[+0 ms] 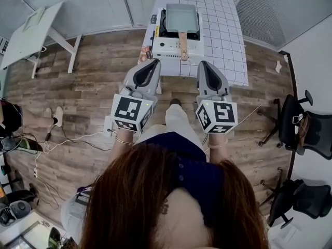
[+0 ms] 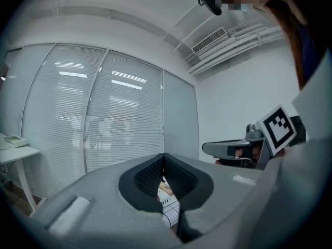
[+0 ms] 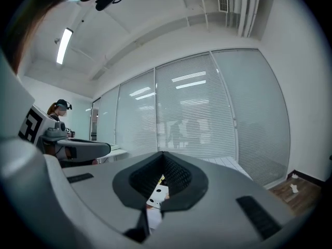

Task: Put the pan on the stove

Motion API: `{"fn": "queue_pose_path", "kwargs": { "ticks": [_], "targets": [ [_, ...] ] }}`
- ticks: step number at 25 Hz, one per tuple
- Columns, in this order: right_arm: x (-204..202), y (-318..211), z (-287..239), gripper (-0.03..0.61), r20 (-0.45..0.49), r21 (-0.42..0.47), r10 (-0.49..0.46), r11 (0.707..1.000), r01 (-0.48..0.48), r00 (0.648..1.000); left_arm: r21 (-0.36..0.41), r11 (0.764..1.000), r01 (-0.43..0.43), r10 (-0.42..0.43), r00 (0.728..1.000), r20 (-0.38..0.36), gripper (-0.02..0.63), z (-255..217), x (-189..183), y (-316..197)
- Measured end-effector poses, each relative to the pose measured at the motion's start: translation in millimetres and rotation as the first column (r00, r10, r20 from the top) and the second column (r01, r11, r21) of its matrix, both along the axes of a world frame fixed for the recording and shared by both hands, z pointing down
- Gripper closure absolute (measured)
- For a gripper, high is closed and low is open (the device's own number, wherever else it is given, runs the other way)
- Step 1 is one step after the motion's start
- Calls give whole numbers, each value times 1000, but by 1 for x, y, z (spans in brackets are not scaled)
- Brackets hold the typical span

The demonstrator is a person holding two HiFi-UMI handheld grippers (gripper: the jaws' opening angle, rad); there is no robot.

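A rectangular grey-green pan (image 1: 181, 15) with a wooden handle (image 1: 183, 43) sits on a white portable stove (image 1: 175, 46) at the near end of a white tiled table (image 1: 220, 30). My left gripper (image 1: 155, 61) and right gripper (image 1: 203, 63) are held side by side, level, short of the table's near edge and apart from the pan. Both are shut with nothing between the jaws. In the left gripper view the left gripper (image 2: 163, 157) has its tips together, and the right gripper (image 3: 164, 154) looks the same in its own view. A sliver of the tiled table shows through each jaw hollow.
A white desk (image 1: 31, 32) stands at the far left. Office chairs (image 1: 306, 128) line the right wall. Cables (image 1: 62, 139) and shoes (image 1: 54, 115) lie on the wooden floor to the left. Glass walls with blinds (image 2: 104, 118) close the room behind the table.
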State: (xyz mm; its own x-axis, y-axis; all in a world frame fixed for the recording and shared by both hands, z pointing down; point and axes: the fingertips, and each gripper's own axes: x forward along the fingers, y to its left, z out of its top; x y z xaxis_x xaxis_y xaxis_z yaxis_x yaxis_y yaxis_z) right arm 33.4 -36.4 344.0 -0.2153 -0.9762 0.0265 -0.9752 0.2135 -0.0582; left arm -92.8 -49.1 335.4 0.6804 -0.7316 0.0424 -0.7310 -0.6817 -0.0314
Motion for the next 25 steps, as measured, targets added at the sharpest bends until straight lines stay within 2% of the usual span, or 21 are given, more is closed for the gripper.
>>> {"fn": "queue_pose_path", "kwargs": {
  "ticks": [7,25],
  "targets": [
    [0,15,0,569,-44,15,18,1000,-18,999,11,1000,26,-26,1000,-4,604,2,-7,7],
    [9,34,6,570,-32,10,49,999,-49,998,8,998,56,-56,998,-20,604,2,-12,19]
  ]
}}
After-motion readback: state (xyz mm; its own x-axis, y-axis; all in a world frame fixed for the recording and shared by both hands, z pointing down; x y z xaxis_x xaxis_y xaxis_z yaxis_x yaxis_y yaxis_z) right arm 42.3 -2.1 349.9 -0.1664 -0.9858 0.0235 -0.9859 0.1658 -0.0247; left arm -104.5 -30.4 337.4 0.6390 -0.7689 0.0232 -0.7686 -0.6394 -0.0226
